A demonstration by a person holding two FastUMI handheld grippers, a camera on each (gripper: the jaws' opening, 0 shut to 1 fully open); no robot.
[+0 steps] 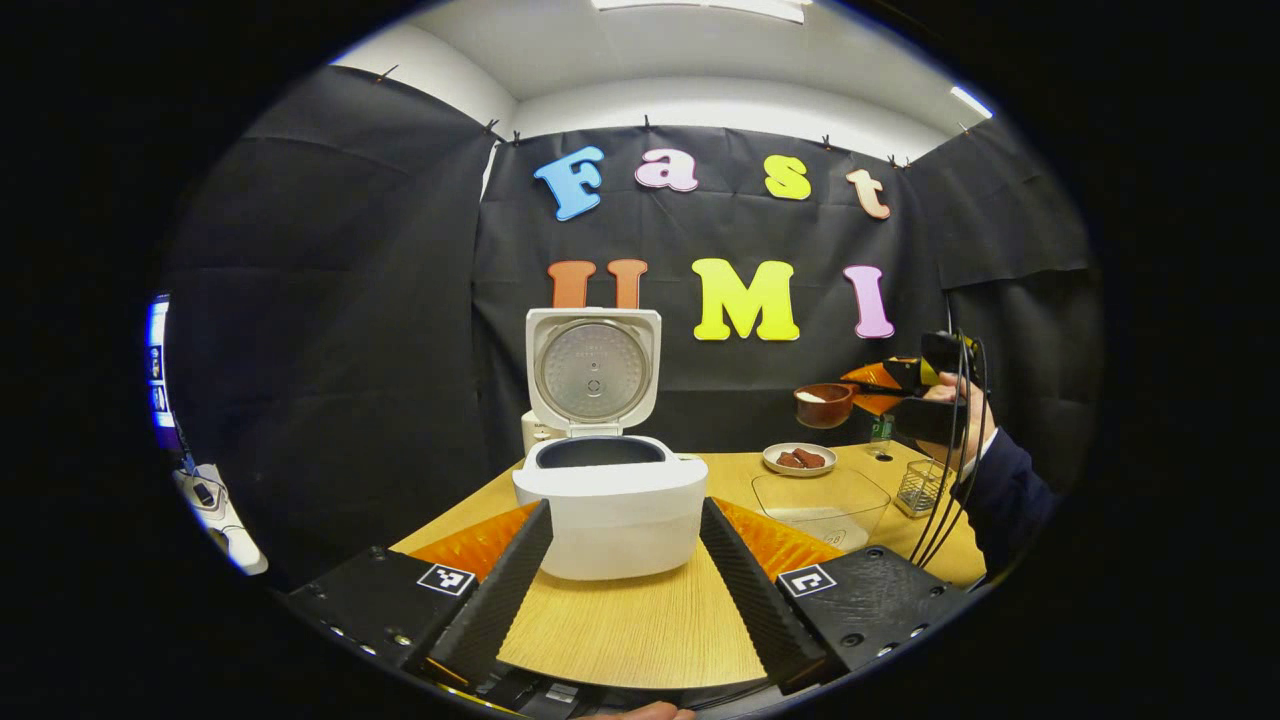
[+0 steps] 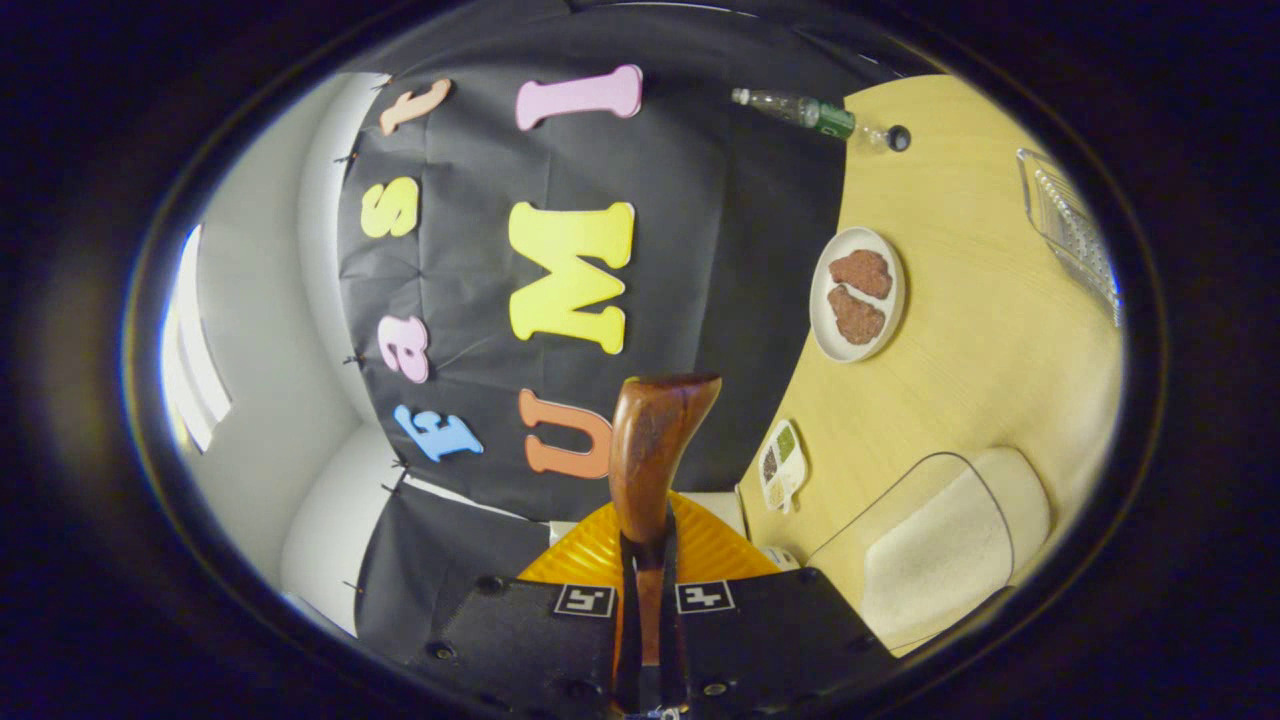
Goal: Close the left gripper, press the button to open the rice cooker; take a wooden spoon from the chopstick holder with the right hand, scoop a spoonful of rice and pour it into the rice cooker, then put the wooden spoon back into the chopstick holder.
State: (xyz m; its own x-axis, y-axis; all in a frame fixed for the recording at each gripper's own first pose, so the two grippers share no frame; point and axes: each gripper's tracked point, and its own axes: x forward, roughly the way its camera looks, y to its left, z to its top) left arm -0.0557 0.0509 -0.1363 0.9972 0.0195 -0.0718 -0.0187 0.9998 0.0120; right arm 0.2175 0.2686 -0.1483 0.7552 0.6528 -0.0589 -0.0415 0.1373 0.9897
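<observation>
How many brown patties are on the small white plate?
2. Both lie side by side on the plate: one patty nearer the bottle, the other patty nearer the rice container.

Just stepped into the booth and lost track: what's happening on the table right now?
The rice cooker stands open, lid up. The right hand-held gripper is shut on a wooden spoon and holds it in the air to the right of the cooker, with rice in its bowl. The left hand-held gripper is open in front of the cooker, holding nothing.
</observation>
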